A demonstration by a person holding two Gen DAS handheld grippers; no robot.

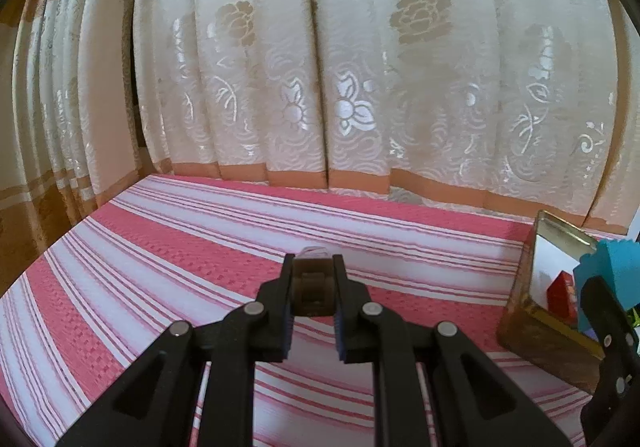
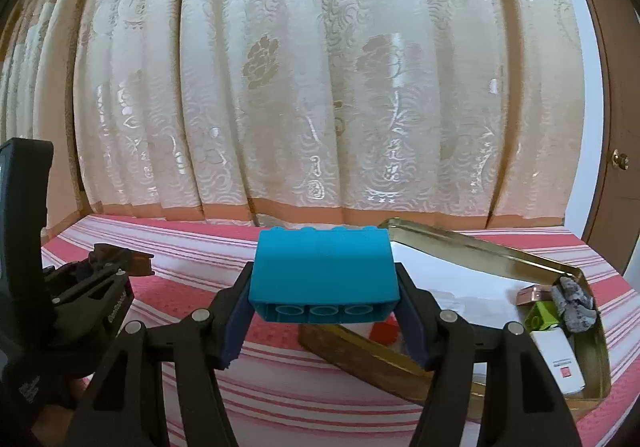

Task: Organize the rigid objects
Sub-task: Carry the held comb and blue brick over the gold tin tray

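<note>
My right gripper (image 2: 324,287) is shut on a big blue toy brick (image 2: 324,271) and holds it above the near left edge of a gold metal tin (image 2: 492,251). The brick also shows in the left wrist view (image 1: 612,271), over the tin (image 1: 520,311). My left gripper (image 1: 313,287) is shut on a small brown translucent block (image 1: 313,283), held above the striped cloth, left of the tin. It shows from the side in the right wrist view (image 2: 132,263).
The tin holds a red piece (image 2: 384,333), a white box (image 2: 558,359), a green piece (image 2: 542,317), a grey lump (image 2: 572,299) and a copper piece (image 2: 534,295). A pink and white striped cloth (image 1: 200,247) covers the table. A cream curtain (image 1: 320,67) hangs behind. A wooden door (image 2: 616,127) stands right.
</note>
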